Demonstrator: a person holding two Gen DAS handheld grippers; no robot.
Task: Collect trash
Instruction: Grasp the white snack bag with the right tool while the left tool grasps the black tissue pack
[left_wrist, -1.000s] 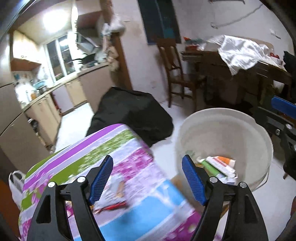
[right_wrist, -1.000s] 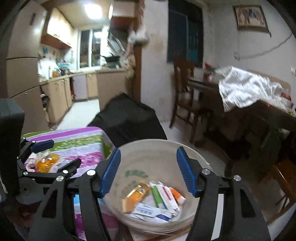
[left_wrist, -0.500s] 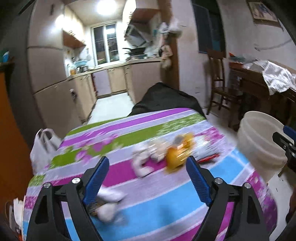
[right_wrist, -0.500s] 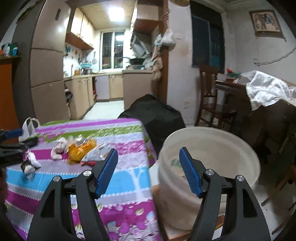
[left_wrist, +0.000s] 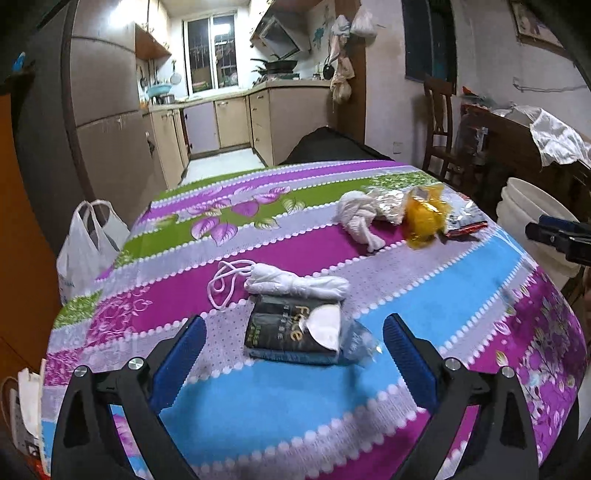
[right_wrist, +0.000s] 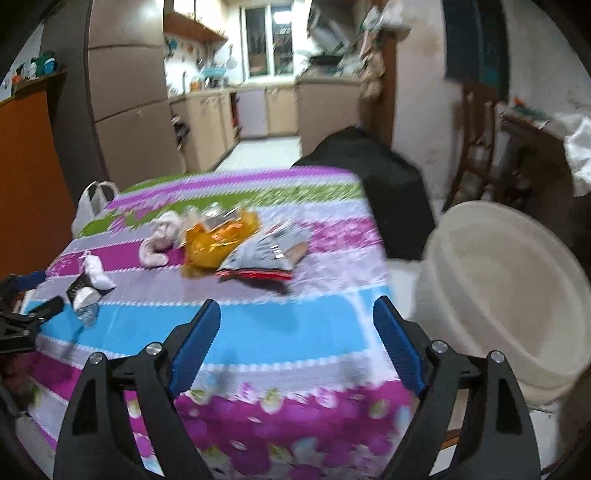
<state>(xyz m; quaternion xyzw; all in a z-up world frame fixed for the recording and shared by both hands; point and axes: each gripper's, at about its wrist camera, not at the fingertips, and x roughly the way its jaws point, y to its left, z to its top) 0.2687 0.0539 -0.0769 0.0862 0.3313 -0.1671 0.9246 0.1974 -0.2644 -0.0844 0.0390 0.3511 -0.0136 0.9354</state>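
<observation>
1. Your left claw is opening, empty, hovering over the dark packet on the desk.
2. Your right claw is opening too, grasping nothing.
3. Farther off lie the yellow wrapper and white bucket.

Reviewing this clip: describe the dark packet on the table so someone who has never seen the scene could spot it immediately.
Start at the table with the striped floral cloth. Near its front edge, just ahead of the left gripper, lies the dark packet, right below a white face mask. It is the only black item there, flat, with pale lettering; the other trash is white, yellow or silver.
</observation>
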